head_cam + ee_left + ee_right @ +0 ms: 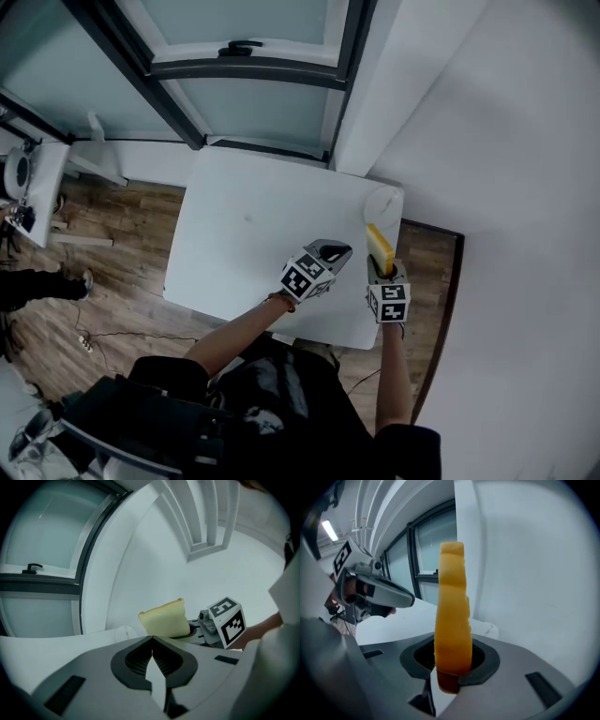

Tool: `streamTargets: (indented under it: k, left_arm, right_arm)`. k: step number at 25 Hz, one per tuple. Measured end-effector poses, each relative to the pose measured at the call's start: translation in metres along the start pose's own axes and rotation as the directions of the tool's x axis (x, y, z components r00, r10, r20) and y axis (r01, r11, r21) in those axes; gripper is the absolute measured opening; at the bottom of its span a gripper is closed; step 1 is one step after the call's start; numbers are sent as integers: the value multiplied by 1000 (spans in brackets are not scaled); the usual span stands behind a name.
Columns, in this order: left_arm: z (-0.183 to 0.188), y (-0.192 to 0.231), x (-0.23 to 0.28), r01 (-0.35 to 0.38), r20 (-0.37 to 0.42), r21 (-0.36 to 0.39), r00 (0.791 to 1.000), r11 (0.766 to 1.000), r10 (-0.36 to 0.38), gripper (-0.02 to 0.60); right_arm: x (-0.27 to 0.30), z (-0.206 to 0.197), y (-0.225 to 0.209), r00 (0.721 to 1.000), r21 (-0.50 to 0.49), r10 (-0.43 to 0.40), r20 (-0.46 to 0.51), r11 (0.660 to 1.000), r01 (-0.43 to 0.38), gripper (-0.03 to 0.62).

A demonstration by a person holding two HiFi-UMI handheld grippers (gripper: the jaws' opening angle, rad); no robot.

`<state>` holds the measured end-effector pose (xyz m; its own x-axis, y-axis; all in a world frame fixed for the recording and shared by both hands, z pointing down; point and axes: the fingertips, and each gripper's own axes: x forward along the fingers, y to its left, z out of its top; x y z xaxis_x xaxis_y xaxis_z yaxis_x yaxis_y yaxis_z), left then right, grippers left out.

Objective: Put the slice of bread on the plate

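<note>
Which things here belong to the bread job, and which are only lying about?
For the job: slice of bread, gripped by the right claw; plate at the corner of the table.
Lying about: left claw, shut and empty; floor cable; side desk.

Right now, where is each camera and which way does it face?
Head view: on the person's head, steeply down at the table; forearms, left gripper, right gripper show.
Left gripper view: on that gripper, over its shut jaws toward the slice of bread.
Right gripper view: on that gripper, past jaws gripping the slice toward the plate.
Shared: the slice, in all three.
</note>
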<state>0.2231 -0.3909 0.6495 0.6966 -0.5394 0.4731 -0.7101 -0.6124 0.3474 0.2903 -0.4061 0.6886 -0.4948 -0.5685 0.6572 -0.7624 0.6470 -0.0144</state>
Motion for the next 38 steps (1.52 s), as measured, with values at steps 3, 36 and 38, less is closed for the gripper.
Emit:
streamTargets:
  k: [3, 36, 38]
  left_arm:
    - [2, 17, 33, -35, -15, -20, 999, 999, 34, 5]
    - [-39, 79, 100, -115, -169, -185, 982, 976, 83, 5]
    - [-41, 77, 98, -108, -174, -185, 982, 977, 76, 5]
  right_arm:
    - [35, -9, -33, 998, -90, -19, -60, 996, 13, 103]
    - [164, -74, -107, 811, -399, -19, -585, 877, -268, 305]
    - [157, -77, -107, 815, -382, -22, -579, 891, -247, 305]
